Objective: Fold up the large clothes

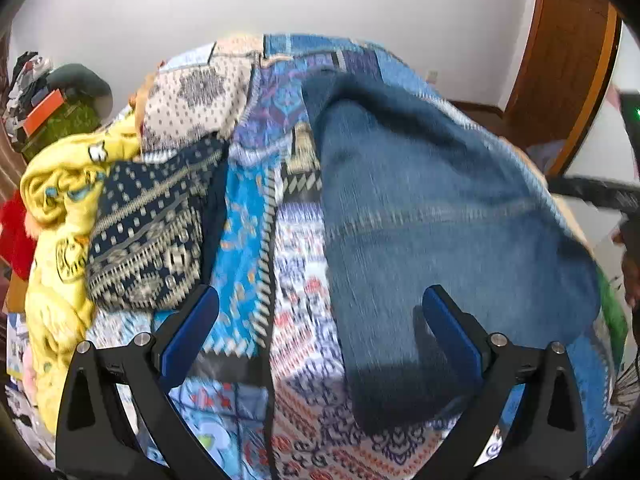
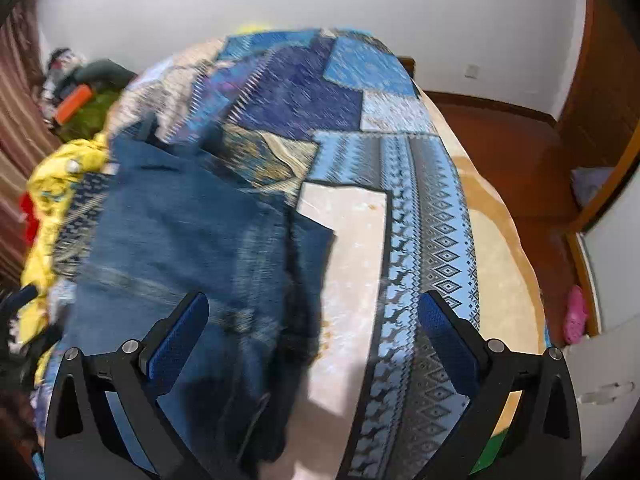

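A large pair of blue denim jeans (image 1: 420, 208) lies spread lengthwise on a patchwork bedspread (image 1: 256, 216). In the right wrist view the jeans (image 2: 180, 240) cover the left half of the bed, one edge lying over a pale patch. My left gripper (image 1: 320, 300) hovers open above the near end of the jeans, its right finger over the denim and its left finger over the bedspread. My right gripper (image 2: 314, 306) is also open, with nothing between its blue pads, above the jeans' right edge. Both views are blurred by motion.
A yellow blanket (image 1: 56, 200) and a dark patterned cloth (image 1: 148, 224) are heaped at the bed's left side. The bedspread (image 2: 424, 220) ends at the right over a beige mattress edge (image 2: 504, 272). A wooden door (image 1: 568, 52) and brown floor (image 2: 500, 144) lie beyond.
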